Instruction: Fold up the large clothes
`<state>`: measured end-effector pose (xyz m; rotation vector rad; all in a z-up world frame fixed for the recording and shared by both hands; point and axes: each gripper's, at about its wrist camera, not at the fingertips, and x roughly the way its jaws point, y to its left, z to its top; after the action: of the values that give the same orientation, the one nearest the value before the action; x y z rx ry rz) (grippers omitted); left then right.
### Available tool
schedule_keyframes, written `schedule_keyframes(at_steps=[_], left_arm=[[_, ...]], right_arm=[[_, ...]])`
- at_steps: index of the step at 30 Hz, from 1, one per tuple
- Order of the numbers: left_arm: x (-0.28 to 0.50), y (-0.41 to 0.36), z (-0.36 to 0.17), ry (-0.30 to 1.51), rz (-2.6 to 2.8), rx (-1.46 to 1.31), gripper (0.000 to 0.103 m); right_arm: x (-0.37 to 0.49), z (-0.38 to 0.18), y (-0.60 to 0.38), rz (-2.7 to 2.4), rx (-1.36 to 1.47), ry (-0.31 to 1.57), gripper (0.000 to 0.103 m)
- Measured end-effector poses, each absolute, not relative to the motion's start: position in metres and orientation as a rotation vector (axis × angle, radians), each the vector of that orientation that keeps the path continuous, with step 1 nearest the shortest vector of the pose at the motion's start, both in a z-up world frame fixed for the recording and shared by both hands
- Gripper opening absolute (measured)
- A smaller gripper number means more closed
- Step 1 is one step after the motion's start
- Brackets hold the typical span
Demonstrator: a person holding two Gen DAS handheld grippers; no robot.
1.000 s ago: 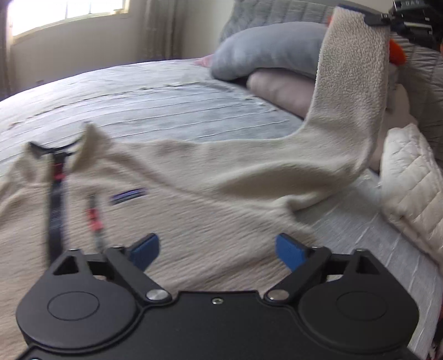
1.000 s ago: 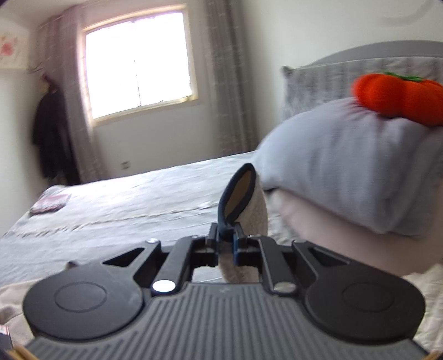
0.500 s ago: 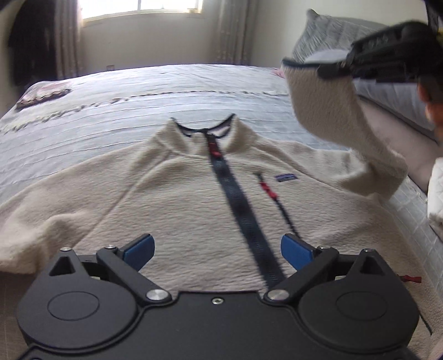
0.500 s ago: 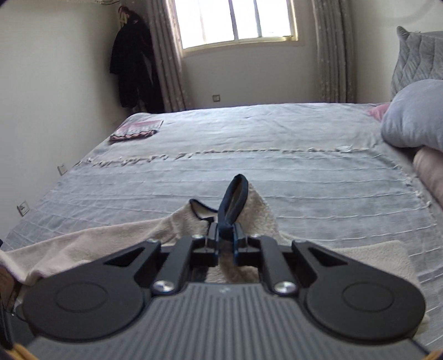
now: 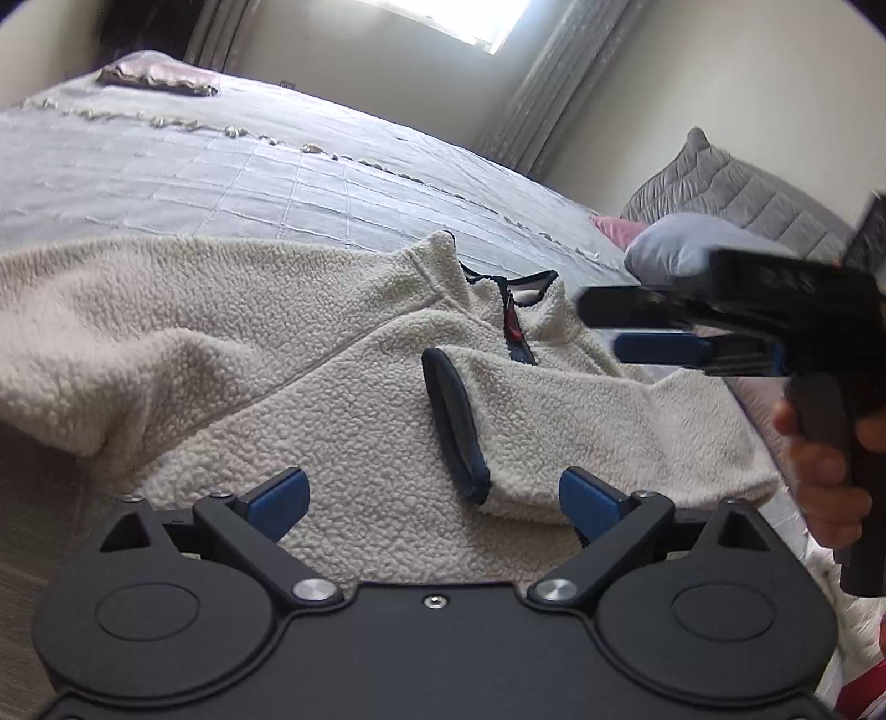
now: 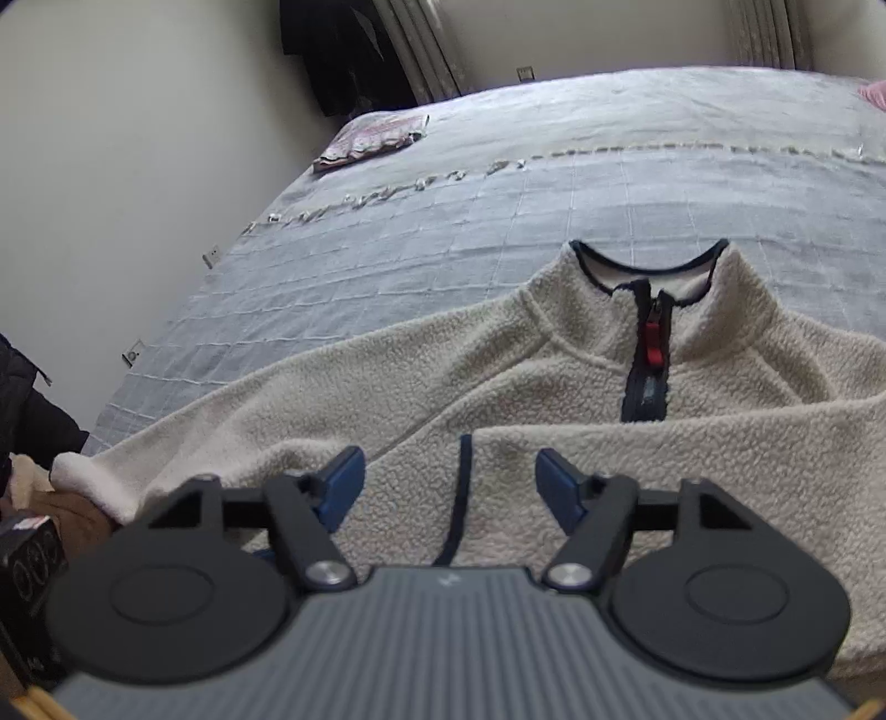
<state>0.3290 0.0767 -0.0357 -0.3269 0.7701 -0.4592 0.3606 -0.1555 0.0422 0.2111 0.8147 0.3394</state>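
A cream fleece pullover lies face up on the grey bed, its collar and red zip pull toward the far side. One sleeve is folded across the chest, and its navy cuff rests on the front. My right gripper hovers over that cuff with its jaws opening; the pads do not touch the cloth. In the left wrist view, a hand holds the right gripper above the sleeve. My left gripper is open over the lower chest, holding nothing. The other sleeve stretches out flat.
Pillows and a quilted grey cushion are stacked at the head of the bed. A small folded pink cloth lies at the far corner. A dark coat hangs by the curtain. The wall runs close along the bed's left side.
The right gripper carried the sleeve down from near the pillows, across the chest, and let go of the cuff. The left gripper swung sideways over the pullover, still open.
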Motion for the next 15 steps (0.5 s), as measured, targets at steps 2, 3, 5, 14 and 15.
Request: schedule_keyframes(at_steps=[2,3,5,14,15], left_arm=[[0.337,0.072,-0.039,0.781,-0.459,-0.346,0.096],[0.343,0.067,-0.041,0.790,-0.461,-0.352,0.096],[0.354,0.053,-0.047,0.815,-0.473,-0.359,0.080],[0.358,-0.004,-0.024,0.672,-0.338,-0.243,0.012],[0.352,0.000,-0.014,0.626,-0.319,-0.244,0.012]], right_arm=[[0.356,0.049,-0.172,0.306,0.169,0.791,0.069],[0.353,0.053,-0.185,0.280,0.160,0.785,0.069],[0.345,0.059,-0.216,0.227,0.162,0.773,0.070],[0.296,0.066,-0.366,-0.023,0.215,0.706,0.077],[0.292,0.064,-0.377,-0.045,0.209,0.699,0.077]])
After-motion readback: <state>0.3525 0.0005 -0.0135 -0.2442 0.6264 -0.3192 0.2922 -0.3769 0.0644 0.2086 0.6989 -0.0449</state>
